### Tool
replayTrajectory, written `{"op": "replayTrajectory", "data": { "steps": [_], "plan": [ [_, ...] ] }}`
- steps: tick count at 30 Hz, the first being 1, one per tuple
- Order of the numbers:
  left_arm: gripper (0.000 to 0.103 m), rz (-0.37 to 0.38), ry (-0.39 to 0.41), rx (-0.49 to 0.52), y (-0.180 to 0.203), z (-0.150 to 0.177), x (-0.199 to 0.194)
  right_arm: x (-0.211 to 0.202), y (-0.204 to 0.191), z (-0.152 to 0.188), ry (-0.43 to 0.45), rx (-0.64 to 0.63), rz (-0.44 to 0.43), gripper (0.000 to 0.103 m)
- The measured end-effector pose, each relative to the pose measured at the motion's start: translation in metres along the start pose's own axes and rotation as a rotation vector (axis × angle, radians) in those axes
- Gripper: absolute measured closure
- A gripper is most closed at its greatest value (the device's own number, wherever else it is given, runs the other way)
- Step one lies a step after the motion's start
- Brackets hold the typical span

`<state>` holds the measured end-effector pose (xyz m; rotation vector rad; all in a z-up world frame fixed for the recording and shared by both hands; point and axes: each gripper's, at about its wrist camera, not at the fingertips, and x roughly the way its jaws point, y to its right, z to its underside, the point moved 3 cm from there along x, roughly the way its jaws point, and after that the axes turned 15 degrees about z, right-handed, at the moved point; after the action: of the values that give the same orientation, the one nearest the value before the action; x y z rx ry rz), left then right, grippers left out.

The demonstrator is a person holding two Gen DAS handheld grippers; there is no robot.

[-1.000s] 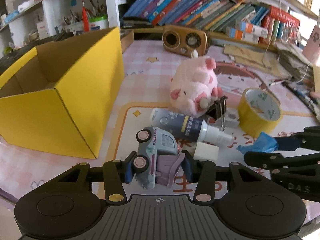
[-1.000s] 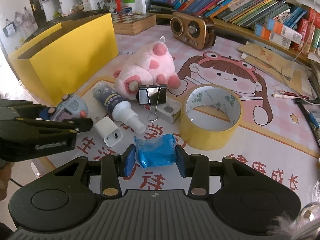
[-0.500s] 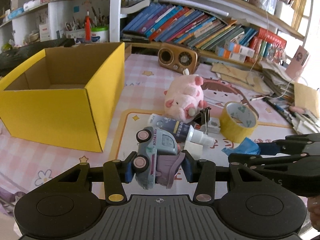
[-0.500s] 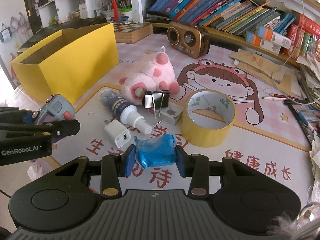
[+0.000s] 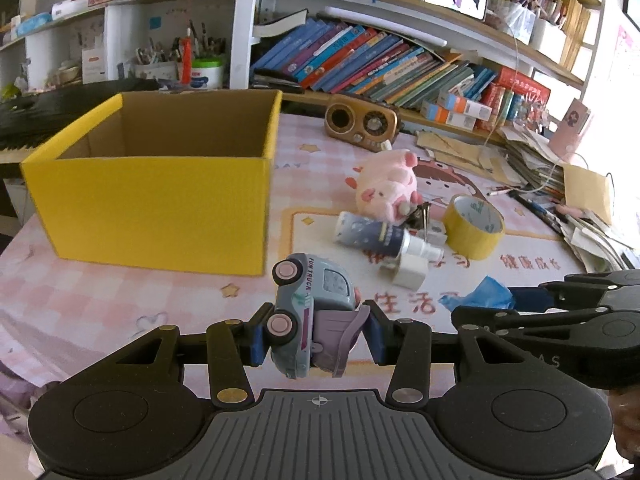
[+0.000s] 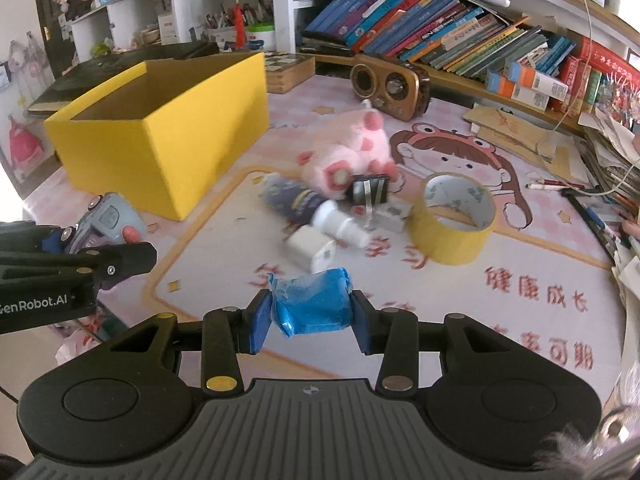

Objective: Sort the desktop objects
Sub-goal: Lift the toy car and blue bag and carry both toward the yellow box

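The desk is covered by a pink checked cartoon mat (image 6: 520,320), backed by shelves of slanted books (image 5: 360,64) and a brown retro radio (image 5: 362,122). An open yellow cardboard box (image 5: 160,208) stands at the left of the mat; no contents are visible from these angles.

Left gripper (image 5: 316,336): jaws closed on a pale blue toy truck with pink wheels (image 5: 310,312), held on its side. Right gripper (image 6: 310,316): jaws closed on a crumpled blue plastic packet (image 6: 312,304).

Change noted: over the last 1 second both grippers have risen clear of the mat and drawn back from the pile. The box, earlier seen only by its side wall, now shows its open top in both views. My reading is that both picks are complete and the carry to the box is under way.

Remaining on the mat, clustered together: a pink plush pig (image 6: 348,152), a dark blue spray bottle with white nozzle (image 6: 300,204), a white plug adapter (image 6: 310,252), a black binder clip (image 6: 370,190), a small white box (image 6: 394,216) and a yellow roll of tape (image 6: 454,218). That leaves 6 items unsorted.

Risk: the truck is gripped off-centre and could pivot during release.
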<state>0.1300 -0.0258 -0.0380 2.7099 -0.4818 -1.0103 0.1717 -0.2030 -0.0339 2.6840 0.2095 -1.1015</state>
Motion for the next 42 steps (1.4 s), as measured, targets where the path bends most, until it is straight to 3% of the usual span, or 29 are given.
{"op": "replayTrajectory", "data": {
  "steps": [23, 42],
  "plan": [
    [0.058, -0.012, -0.02, 0.021, -0.062, 0.059, -0.104, -0.067, -0.121, 0.048, 0.001, 0.04, -0.041, 0.064],
    [0.058, -0.071, 0.051, -0.033, -0.093, 0.071, -0.147, -0.088, -0.174, 0.044, 0.044, -0.054, -0.104, 0.064]
  ]
}}
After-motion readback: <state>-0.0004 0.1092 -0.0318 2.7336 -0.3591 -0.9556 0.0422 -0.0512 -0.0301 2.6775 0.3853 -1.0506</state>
